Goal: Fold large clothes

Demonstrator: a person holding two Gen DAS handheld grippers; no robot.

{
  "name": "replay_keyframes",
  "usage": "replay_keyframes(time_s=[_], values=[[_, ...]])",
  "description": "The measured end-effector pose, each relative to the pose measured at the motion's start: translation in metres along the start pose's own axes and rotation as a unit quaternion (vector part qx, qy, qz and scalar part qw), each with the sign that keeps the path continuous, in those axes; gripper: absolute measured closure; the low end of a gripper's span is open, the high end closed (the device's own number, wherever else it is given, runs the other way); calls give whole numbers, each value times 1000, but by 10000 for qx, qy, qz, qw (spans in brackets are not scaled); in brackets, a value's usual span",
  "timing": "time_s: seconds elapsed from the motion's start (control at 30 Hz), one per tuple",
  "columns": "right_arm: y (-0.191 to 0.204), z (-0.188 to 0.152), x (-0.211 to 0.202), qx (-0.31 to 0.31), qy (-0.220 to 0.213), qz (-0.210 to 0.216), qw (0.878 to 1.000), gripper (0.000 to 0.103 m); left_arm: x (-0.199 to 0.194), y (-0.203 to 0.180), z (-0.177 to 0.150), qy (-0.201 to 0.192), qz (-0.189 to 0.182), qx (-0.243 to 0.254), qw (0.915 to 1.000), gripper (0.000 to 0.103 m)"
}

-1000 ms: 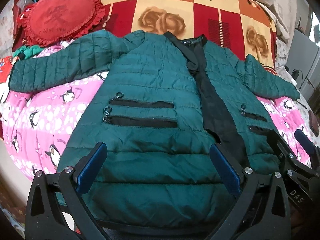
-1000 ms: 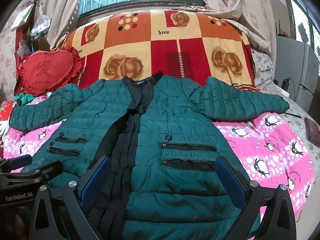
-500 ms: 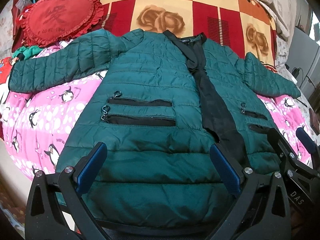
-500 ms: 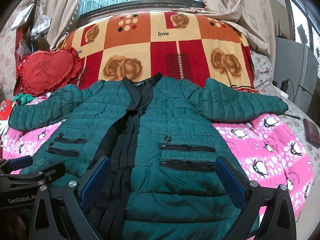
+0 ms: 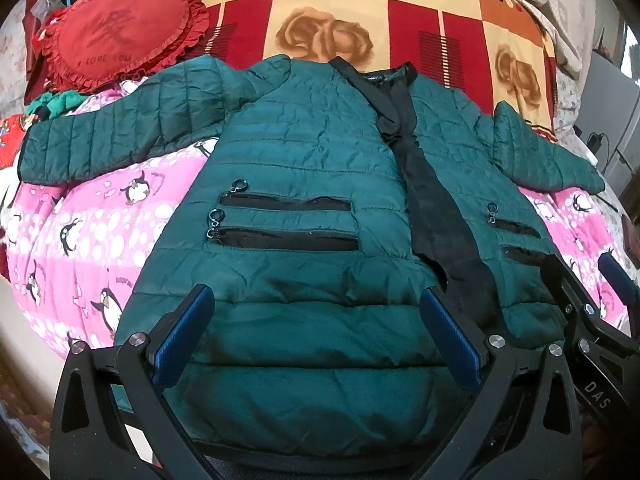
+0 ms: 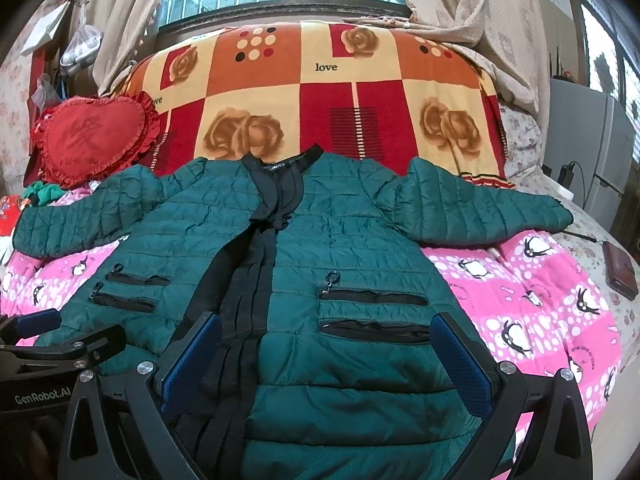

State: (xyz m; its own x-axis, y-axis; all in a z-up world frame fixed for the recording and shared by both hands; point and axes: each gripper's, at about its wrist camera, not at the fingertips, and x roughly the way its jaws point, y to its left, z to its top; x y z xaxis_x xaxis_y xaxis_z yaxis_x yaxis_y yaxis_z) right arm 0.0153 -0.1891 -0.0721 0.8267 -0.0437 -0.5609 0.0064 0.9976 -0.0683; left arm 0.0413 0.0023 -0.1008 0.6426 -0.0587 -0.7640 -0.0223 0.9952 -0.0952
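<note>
A dark green quilted jacket (image 5: 304,168) (image 6: 360,248) with a black front placket lies flat, front up, on the pink penguin blanket (image 5: 92,240) (image 6: 540,292), both sleeves spread out sideways. My left gripper (image 5: 316,320) hovers open over the jacket's hem, on the half left of the placket, with nothing between its blue pads. My right gripper (image 6: 326,344) hangs open over the hem on the right half, also holding nothing. Each gripper shows at the edge of the other's view.
A red heart-shaped cushion (image 5: 116,36) (image 6: 94,140) rests at the back left. Behind the collar lies a red, orange and cream rose-patterned blanket (image 5: 332,20) (image 6: 340,92). A brown wallet (image 6: 620,270) sits at the bed's right edge. Curtains and a window stand behind.
Both grippers have drifted slightly; the jacket sits a little higher and farther in both views. Nothing was grasped or let go.
</note>
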Motion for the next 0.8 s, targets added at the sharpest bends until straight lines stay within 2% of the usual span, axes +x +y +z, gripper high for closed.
replay_keyframes(time_s=[0.37,0.8], values=[[1,0,0,-9,20,-1,10000,0,2,-8,-2,-7,156,209,9997,0],[1,-1,1,18,15,-2,10000,0,4,-4,-1,42,73,112,9999,0]])
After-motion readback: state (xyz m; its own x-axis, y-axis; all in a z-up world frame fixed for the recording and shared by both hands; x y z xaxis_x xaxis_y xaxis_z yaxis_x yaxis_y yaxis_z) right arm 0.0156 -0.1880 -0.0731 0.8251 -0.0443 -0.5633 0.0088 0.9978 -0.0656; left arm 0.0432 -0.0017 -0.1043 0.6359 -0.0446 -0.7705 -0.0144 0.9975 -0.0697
